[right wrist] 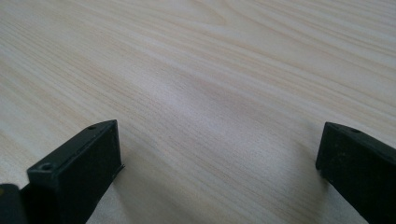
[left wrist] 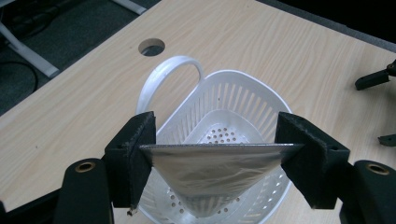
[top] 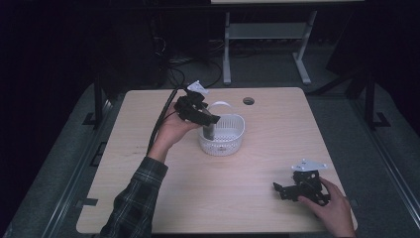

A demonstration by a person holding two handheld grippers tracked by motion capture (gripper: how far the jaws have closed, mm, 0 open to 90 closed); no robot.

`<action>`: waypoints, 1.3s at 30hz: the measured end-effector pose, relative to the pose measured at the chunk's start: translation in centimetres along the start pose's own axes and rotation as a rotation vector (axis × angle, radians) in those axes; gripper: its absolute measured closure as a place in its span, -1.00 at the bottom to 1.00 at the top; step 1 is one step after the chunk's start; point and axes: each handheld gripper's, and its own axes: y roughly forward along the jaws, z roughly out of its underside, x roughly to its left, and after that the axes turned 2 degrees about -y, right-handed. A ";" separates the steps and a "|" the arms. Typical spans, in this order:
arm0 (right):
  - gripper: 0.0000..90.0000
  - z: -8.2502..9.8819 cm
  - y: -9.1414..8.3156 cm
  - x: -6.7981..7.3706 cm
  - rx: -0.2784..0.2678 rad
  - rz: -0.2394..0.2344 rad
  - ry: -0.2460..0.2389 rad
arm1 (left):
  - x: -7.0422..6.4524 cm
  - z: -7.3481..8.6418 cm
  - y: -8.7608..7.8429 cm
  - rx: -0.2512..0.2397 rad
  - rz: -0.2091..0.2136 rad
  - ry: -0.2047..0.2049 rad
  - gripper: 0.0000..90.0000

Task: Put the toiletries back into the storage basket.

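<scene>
From my seat, the pouch point(left wrist: 212, 175) looked like a flat silvery foil packet, its top edge straight and stretched between the pads of the left gripper point(left wrist: 215, 145), its body tapering to a narrow bottom. The jaws were clamped on its two top corners, so it hung upright with its lower end inside the basket point(left wrist: 243, 98), a white slotted plastic one with a looped handle and a perforated floor, which stood on the table point(top: 267, 148) towards the far side. My left hand point(top: 171, 130) held that gripper above the basket's near-left rim, forearm reaching in from below. The right gripper point(top: 289, 191) rested low on the table at the near right, well apart, jaws spread wide with nothing between them.
</scene>
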 end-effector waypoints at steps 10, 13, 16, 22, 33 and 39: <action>-1.00 0.0 0.0 0.0 0.001 0.001 -0.001 | 0.3 1.0 0.8 0.016 -0.005 -0.013 -0.34; -1.00 0.0 0.0 0.0 0.001 0.001 -0.001 | 0.4 1.3 1.1 0.021 -0.001 -0.015 -0.35; -1.00 0.0 0.0 0.0 0.001 0.001 -0.001 | 0.4 1.6 1.4 0.031 -0.004 -0.018 -0.35; -1.00 0.0 0.0 0.0 0.001 0.001 -0.001 | 0.4 2.0 2.0 0.044 -0.001 -0.024 -0.35; -1.00 0.0 0.0 0.0 0.001 0.001 -0.001 | 0.4 2.7 2.6 0.068 0.007 -0.015 -0.35; -1.00 0.0 0.0 0.0 0.001 0.001 -0.001 | 0.3 2.7 2.8 0.071 0.005 -0.005 -0.35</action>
